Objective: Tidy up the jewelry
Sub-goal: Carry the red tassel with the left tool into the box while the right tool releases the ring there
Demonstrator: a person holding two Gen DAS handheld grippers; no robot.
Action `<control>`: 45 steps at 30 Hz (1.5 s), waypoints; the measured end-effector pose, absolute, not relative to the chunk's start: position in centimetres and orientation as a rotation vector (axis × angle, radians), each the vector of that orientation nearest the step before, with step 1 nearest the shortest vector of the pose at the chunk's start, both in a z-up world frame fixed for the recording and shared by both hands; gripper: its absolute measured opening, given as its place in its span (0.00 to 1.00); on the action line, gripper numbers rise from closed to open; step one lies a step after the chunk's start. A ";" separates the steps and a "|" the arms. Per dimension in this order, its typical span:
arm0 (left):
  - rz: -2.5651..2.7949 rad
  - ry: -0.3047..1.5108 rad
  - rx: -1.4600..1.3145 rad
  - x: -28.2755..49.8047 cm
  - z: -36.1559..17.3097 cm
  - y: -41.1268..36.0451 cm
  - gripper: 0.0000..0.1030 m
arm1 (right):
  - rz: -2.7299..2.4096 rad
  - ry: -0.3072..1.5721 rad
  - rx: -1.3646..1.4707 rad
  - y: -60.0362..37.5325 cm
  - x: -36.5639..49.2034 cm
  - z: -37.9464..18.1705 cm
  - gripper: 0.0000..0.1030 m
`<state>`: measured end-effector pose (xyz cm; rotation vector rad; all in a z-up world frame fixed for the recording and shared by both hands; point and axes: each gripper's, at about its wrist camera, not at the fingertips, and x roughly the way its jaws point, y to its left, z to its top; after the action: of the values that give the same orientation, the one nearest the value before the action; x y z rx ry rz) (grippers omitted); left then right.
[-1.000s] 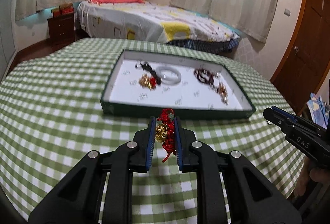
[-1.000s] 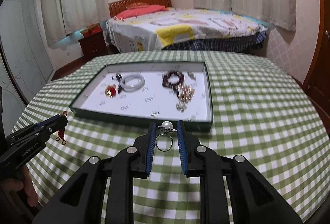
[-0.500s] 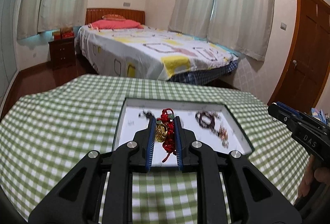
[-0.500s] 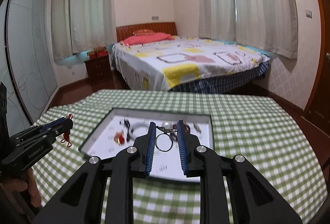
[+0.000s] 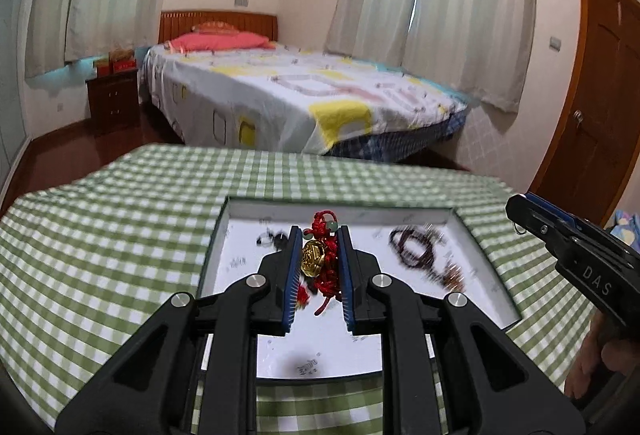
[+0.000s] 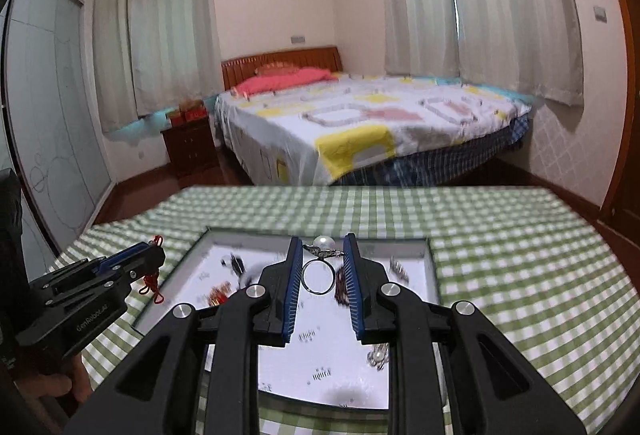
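Note:
My left gripper [image 5: 319, 235] is shut on a red knotted charm with a gold pendant [image 5: 316, 257], held above the white-lined green tray [image 5: 486, 263]. My right gripper [image 6: 319, 245] is shut on a silver ring with a pearl [image 6: 318, 271], also over the tray [image 6: 434, 275]. In the tray lie a dark bead bracelet [image 5: 412, 249], a small black piece [image 5: 274, 239], a red and gold piece [image 6: 219, 295] and a pearl earring [image 6: 378, 357]. The right gripper [image 5: 520, 213] shows at the right edge of the left wrist view; the left gripper [image 6: 154, 255] shows at the left of the right wrist view.
The tray sits on a table with a green checked cloth [image 5: 100, 255]. Beyond the table's far edge stand a bed [image 5: 300, 103], a dark nightstand [image 5: 114, 101] and a wooden door [image 5: 596, 123]. A person's hand [image 5: 596, 359] holds the right gripper.
Both grippers have moved forward from in front of the tray's near wall to above the tray and tilted up, so more of the room shows. Both grips are unchanged.

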<state>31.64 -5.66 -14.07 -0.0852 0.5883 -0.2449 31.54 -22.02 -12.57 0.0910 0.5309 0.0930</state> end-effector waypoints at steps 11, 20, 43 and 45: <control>-0.218 0.776 -0.104 34.9 -20.4 -4.8 0.17 | 0.100 0.708 0.074 -21.5 34.2 -18.7 0.21; -0.203 0.836 -0.115 35.4 -22.1 -4.8 0.18 | 0.084 0.774 0.071 -21.7 35.3 -20.3 0.21; -0.195 0.863 -0.097 35.9 -22.6 -5.3 0.39 | 0.082 0.809 0.065 -21.5 35.2 -21.1 0.23; -0.197 0.858 -0.095 35.7 -22.5 -5.2 0.40 | 0.082 0.812 0.067 -21.6 35.1 -21.1 0.23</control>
<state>35.74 -5.24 -22.51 -0.0952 0.8581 -0.1971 35.14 -21.56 -21.12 0.0674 0.8120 0.0822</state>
